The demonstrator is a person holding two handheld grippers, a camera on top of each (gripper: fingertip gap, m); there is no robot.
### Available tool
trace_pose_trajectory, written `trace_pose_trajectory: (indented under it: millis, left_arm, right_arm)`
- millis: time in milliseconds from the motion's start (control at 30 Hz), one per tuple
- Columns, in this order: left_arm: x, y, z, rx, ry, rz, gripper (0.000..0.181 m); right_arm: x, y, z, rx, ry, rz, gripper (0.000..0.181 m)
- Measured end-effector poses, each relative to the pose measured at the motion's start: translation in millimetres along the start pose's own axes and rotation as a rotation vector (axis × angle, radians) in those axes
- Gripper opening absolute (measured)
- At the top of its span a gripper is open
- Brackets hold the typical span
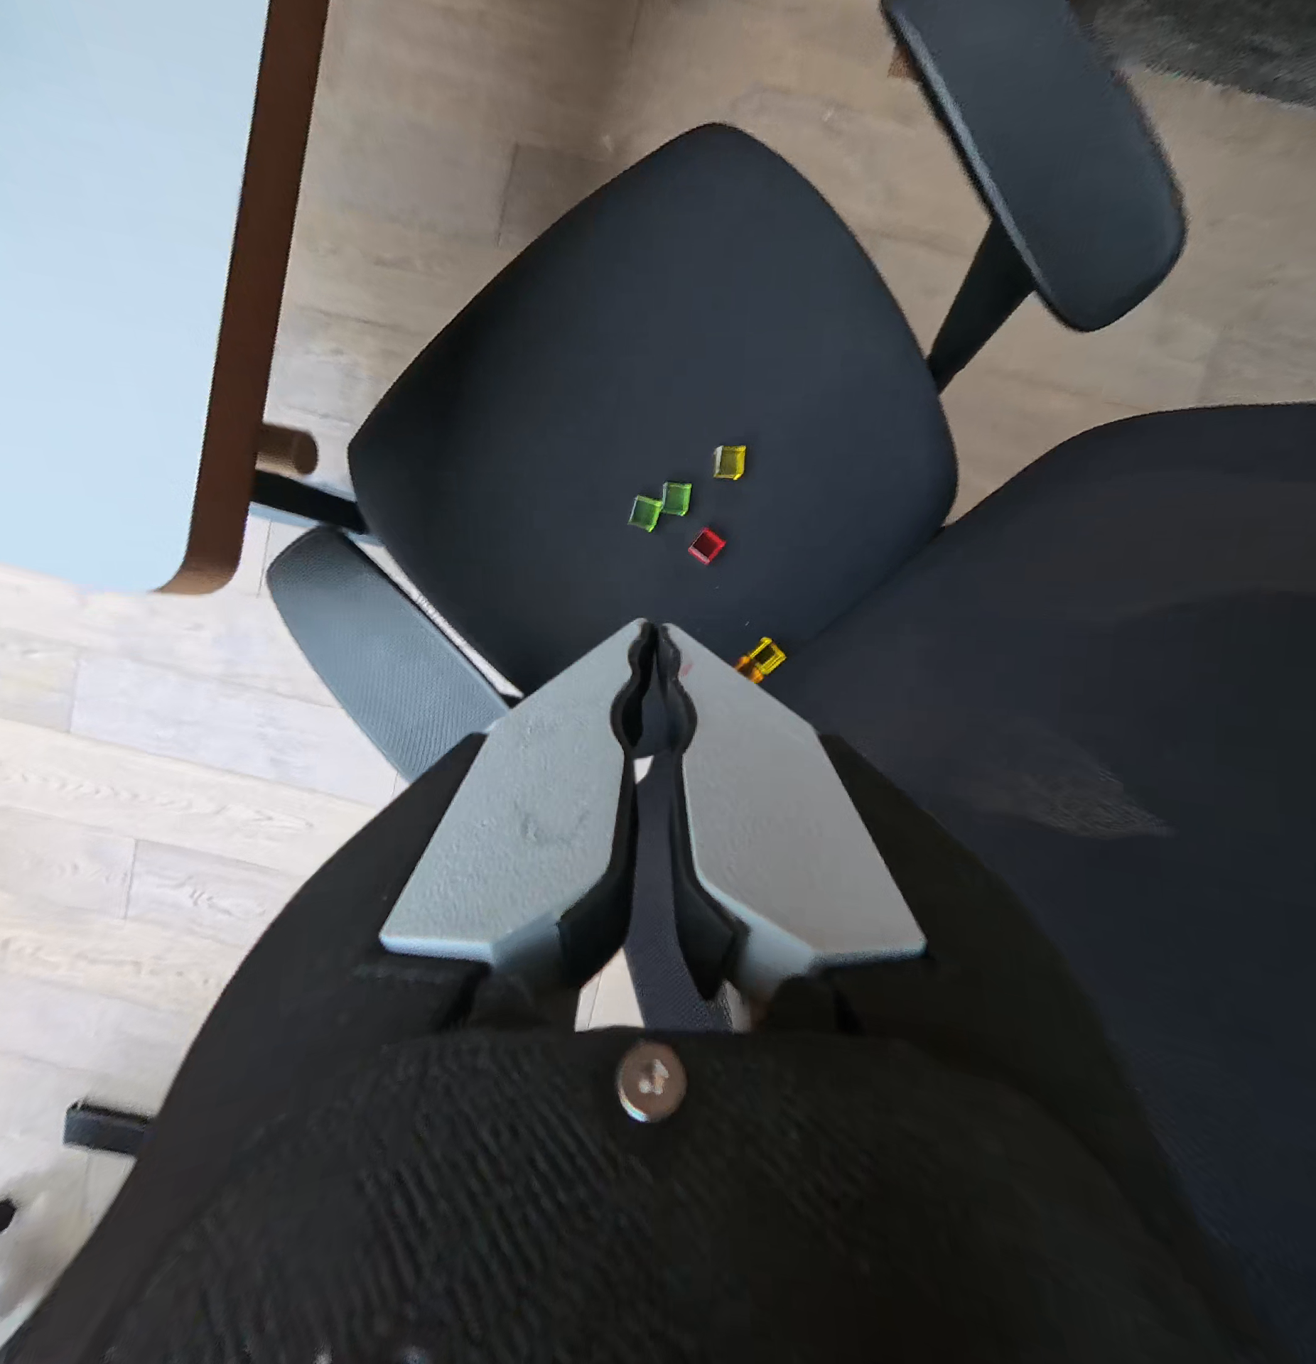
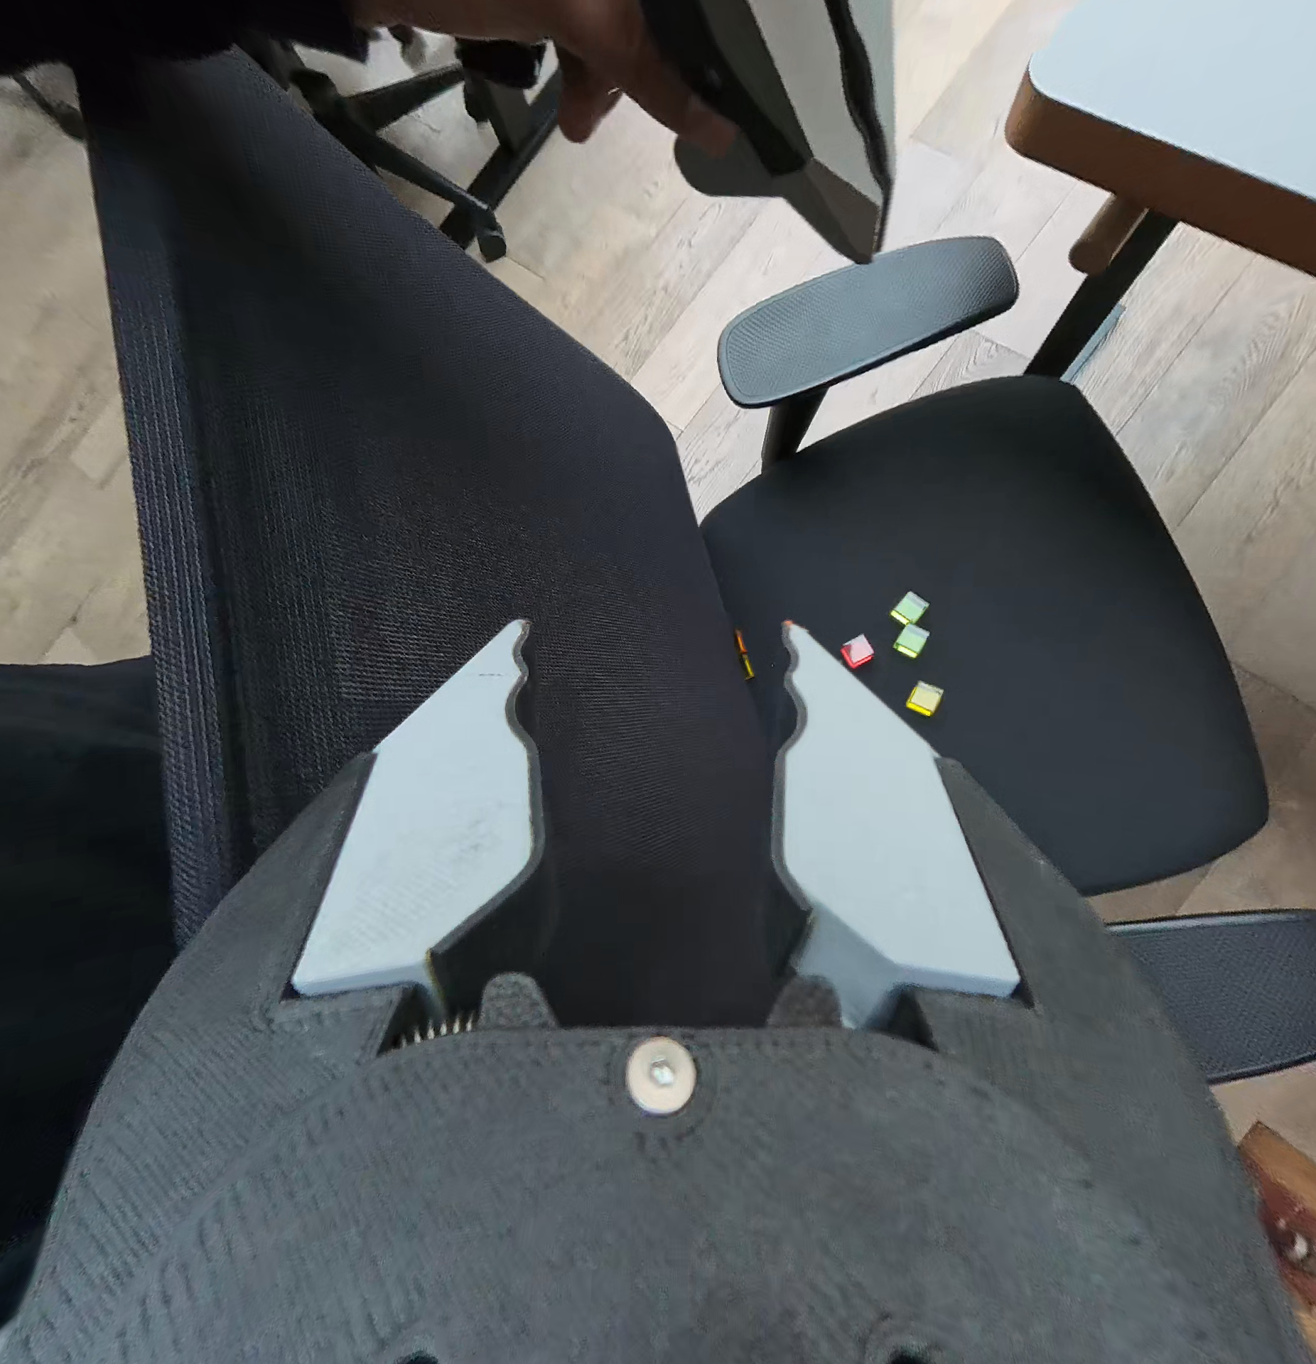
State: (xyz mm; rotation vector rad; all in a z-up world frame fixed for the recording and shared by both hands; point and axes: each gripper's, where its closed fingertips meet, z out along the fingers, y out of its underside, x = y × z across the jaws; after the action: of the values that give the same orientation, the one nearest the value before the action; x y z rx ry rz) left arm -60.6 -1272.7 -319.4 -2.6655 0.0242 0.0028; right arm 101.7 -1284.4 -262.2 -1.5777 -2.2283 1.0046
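Observation:
Several small clear coloured cubes lie on a black office chair seat [image 1: 603,332]: two green [image 1: 646,511] [image 1: 676,497], one red [image 1: 707,545], one yellow [image 1: 729,462], and a yellow [image 1: 768,657] and orange pair by the backrest. My left gripper [image 1: 653,633] is shut and empty, above the seat's rear edge. In the right wrist view the cubes lie on the seat [image 2: 1009,517]: red [image 2: 857,652], green [image 2: 910,608], yellow [image 2: 924,697]. My right gripper [image 2: 655,638] is open and empty over the mesh backrest [image 2: 419,480].
A blue table with a brown rim [image 1: 234,310] stands beside the chair, also in the right wrist view [image 2: 1157,170]. Armrests [image 1: 1039,147] [image 2: 869,317] flank the seat. A hand holds the other gripper [image 2: 773,111] above. Another chair's base [image 2: 448,170] stands on the wood floor. There is about 20 cm between the tips of the two grippers.

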Motion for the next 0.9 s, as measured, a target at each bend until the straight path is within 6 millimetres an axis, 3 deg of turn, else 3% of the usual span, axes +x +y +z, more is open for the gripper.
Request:
trace_pose_trajectory:
  millis: [267,367,433,533,700,900]
  left_arm:
    - [-17,31,-14,-0.118,-0.124,-0.007,0.0]
    - [-12,32,-13,-0.113,-0.095,0.059,0.0]
    - [2,33,-8,-0.128,0.005,0.115,0.0]
    - [28,40,1,-0.185,0.206,0.166,0.011]
    - [47,33,14,-0.181,0.286,0.303,0.026]
    - [41,16,18,-0.172,0.157,0.443,0.019]
  right_arm:
    - [-3,39,17,0.07,-0.14,0.007,0.057]
    - [1,38,19,0.085,-0.144,0.038,0.057]
    - [8,36,20,0.084,-0.14,0.059,0.057]
    - [27,41,21,0.039,-0.078,0.065,0.057]
    - [75,74,1,-0.119,0.167,0.086,0.059]
    - [99,113,-24,-0.231,0.295,0.213,0.064]
